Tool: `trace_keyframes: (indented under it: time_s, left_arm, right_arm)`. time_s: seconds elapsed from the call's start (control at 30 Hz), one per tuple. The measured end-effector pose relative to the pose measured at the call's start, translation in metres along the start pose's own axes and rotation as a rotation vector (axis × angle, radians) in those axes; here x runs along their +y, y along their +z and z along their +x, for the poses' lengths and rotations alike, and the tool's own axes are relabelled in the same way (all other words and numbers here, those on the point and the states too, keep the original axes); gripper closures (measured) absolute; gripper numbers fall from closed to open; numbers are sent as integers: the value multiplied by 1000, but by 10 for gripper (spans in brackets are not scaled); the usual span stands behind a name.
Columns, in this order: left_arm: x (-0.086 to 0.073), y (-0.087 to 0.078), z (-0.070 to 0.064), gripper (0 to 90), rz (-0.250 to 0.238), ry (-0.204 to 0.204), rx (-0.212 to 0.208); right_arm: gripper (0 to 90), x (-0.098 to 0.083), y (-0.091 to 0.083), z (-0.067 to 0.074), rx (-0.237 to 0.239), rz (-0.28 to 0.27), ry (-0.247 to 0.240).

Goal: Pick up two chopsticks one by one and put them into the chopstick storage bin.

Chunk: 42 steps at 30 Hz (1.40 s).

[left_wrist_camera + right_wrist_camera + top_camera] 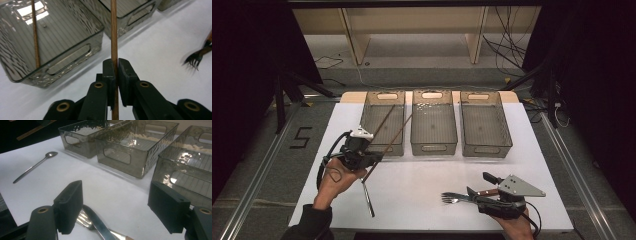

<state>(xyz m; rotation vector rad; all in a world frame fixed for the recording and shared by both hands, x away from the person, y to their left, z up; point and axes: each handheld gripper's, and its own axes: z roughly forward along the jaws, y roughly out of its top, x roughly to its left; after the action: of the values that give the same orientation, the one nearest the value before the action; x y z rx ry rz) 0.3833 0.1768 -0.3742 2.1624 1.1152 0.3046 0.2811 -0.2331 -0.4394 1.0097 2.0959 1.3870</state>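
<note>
Wooden chopstick (114, 30) clamped between the jaws of the left gripper (362, 156); in the left gripper view the pads press on it from both sides, the stick running straight up past them toward 12 o'clock. In the high view the stick slants from the gripper toward 1 o'clock, its far end over the gap between the left bin (382, 102) and the middle bin (433, 142). A second chopstick (383, 120) lies tilted inside the left bin, its upper end near the far rim.

Left hand (337, 175) sits at roughly 8 o'clock on the white table (422, 175), just in front of the left bin. A metal spoon (368, 192) lies on the table at 5 o'clock from that hand, handle toward the near edge.

Right gripper (479, 186) at about 4 o'clock on the table, jaws spread wide and gripping nothing. In the right gripper view the two pads stand well apart, with a fork (83, 218) and a knife (98, 223) lying on the table between and below them. In the high view the fork tines (451, 198) point toward 9 o'clock from the gripper.

Three smoked transparent bins stand in a row along the far side of the table; the right bin (484, 145) and the middle bin hold no cutlery.
</note>
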Motion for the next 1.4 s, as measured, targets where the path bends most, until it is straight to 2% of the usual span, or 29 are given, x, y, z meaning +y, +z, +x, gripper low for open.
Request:
trace_keyframes:
  time_s: [0.47,0.87,1.23,1.4]
  left_arm:
    - [22,4,29,840,-29,-53,51]
    - [44,15,48,840,-39,-65,96]
    - [55,30,68,839,-30,-97,125]
    - [60,36,73,839,-30,-93,138]
  right_arm:
    - [287,0,0,0,-2,0,5]
    - [287,0,0,0,-1,0,5]
    - [287,0,0,-1,0,1,5]
    - [287,0,-1,-1,0,1,8]
